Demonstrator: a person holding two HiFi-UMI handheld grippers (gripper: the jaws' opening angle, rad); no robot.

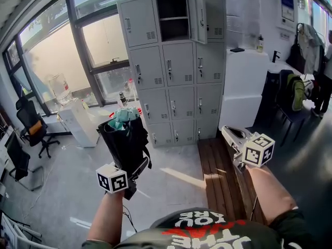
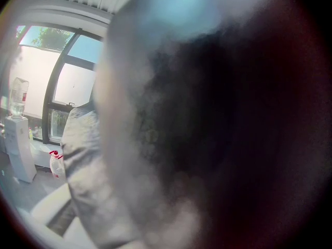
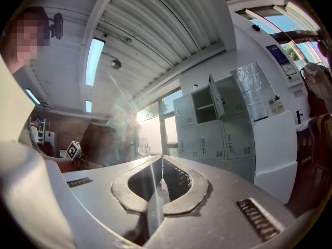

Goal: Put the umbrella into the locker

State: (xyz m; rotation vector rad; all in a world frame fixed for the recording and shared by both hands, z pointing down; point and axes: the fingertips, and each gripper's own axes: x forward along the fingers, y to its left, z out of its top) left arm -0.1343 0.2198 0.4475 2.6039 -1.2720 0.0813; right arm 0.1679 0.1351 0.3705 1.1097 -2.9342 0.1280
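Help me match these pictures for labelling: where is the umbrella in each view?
Head view: umbrella, black and folded, left of centre.
Left gripper view: umbrella, a dark blur filling most of the picture.
Right gripper view: probably the dark shape at left.
Shared landmark: the window.

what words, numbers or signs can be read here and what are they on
"YOU ARE": white letters, upside down in the head view, on the person's dark shirt.
Red print under it: cut off, unreadable.
Blue poster on the white wall: too small to read.
Grey metal locker doors: no legible numbers.
Black-and-white marker cubes: patterns only, no words.
Black folded umbrella: no print shows.
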